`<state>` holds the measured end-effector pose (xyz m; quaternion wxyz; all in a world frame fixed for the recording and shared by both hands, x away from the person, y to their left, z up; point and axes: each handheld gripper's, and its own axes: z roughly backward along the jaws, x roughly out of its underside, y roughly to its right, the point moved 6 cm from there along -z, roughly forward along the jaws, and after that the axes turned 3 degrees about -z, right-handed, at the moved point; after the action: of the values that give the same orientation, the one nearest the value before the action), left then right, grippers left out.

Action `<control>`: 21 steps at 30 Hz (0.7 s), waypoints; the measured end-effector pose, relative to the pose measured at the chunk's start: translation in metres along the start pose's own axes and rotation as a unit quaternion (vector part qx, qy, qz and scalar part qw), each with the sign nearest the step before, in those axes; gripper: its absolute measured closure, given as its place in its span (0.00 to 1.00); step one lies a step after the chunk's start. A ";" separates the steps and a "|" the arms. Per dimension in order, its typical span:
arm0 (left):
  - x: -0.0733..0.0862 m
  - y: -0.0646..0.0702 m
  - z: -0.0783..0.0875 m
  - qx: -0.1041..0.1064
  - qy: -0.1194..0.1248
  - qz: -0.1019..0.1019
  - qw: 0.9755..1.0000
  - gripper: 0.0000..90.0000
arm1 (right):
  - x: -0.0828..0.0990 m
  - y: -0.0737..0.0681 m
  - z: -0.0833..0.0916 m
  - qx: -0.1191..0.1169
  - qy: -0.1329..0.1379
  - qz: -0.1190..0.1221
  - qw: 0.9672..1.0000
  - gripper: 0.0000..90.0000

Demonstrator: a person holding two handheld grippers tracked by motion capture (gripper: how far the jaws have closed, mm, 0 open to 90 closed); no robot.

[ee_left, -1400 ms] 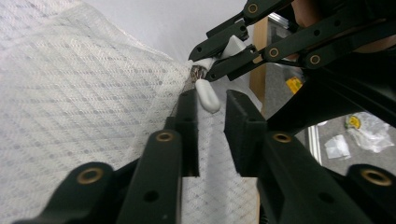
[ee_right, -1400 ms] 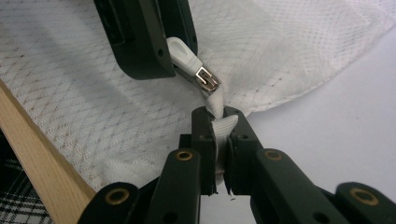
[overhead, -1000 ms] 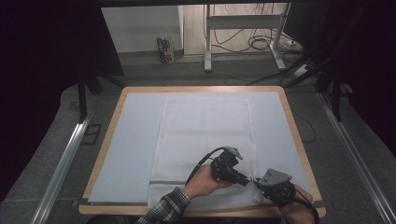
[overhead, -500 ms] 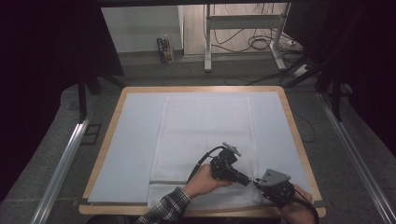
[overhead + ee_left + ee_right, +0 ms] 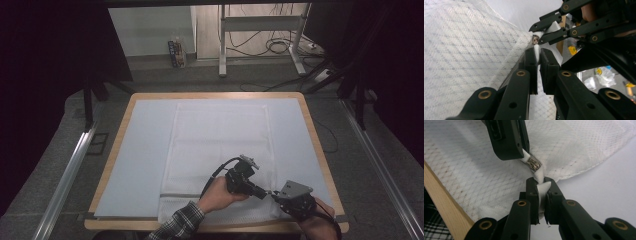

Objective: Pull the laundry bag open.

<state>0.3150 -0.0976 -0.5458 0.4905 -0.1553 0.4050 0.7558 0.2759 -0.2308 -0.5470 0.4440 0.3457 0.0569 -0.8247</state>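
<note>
Left tool (image 5: 537, 53) and right tool (image 5: 541, 185), pinching mesh bag (image 5: 220, 145) corner

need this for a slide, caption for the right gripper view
Right gripper and left gripper pinch white tabs either side of a mesh bag's zipper pull.

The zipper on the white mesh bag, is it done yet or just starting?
Just starting, it seems. Done: both hand-held grippers have their grip at the white mesh bag's near right corner. The left hand-held gripper is shut on the white tab by the metal zipper slider; the right hand-held gripper is shut on the white tape end. Left: the slider sits at the end, so probably the whole pull along the zipper line.
</note>
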 end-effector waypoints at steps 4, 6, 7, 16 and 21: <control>0.000 0.002 0.002 -0.008 -0.005 -0.019 1.000 0.97 | -0.001 0.002 0.001 -0.001 0.010 -0.007 1.000 0.78; -0.001 0.003 0.002 -0.006 -0.001 -0.017 1.000 0.97 | -0.002 0.003 0.001 -0.001 0.014 -0.008 1.000 0.74; 0.000 0.003 0.003 -0.007 -0.007 -0.023 1.000 0.97 | -0.003 0.003 0.001 -0.003 0.019 -0.006 1.000 0.71; -0.001 0.004 0.004 -0.004 -0.010 -0.030 0.999 0.97 | -0.011 0.000 -0.008 -0.027 0.024 0.043 0.998 0.85; 0.000 0.003 0.002 -0.002 -0.010 -0.034 0.999 0.95 | -0.011 -0.002 -0.009 -0.037 0.021 0.032 0.999 0.90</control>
<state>0.3126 -0.0966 -0.5430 0.5198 -0.1629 0.3928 0.7410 0.2832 -0.2189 -0.5469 0.4811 0.3476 0.0852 -0.8003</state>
